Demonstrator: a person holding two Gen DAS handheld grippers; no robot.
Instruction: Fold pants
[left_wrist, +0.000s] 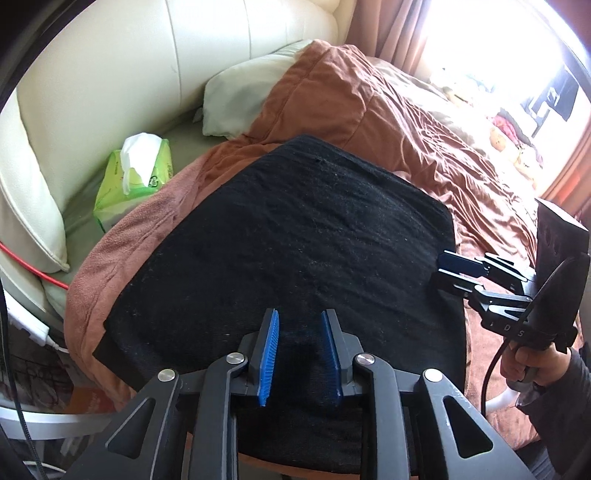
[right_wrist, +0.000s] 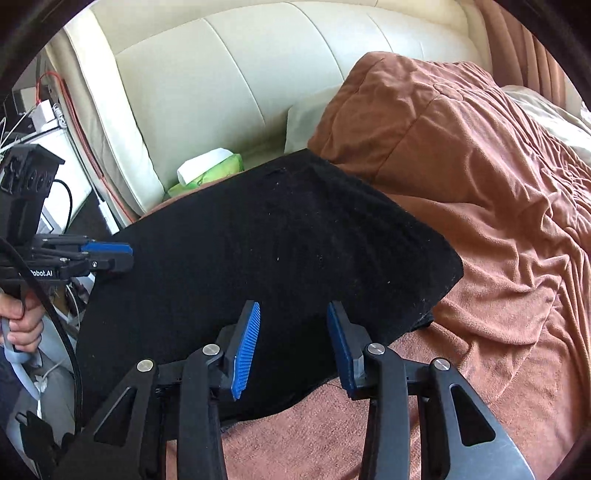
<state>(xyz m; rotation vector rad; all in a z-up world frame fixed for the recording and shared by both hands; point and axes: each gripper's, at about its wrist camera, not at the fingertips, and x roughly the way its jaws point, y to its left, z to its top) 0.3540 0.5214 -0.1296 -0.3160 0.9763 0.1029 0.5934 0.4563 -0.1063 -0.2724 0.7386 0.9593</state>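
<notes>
The black pants lie folded into a flat, roughly square stack on the brown blanket; they also show in the right wrist view. My left gripper is open and empty, hovering just above the pants' near edge. It also shows in the right wrist view at the pants' left edge. My right gripper is open and empty above the pants' near right part. In the left wrist view it sits at the pants' right edge.
A green tissue pack lies to the left of the pants by the cream padded headboard. A white pillow lies behind. A red cable and chargers sit at the bed's left side. Rumpled blanket spreads right.
</notes>
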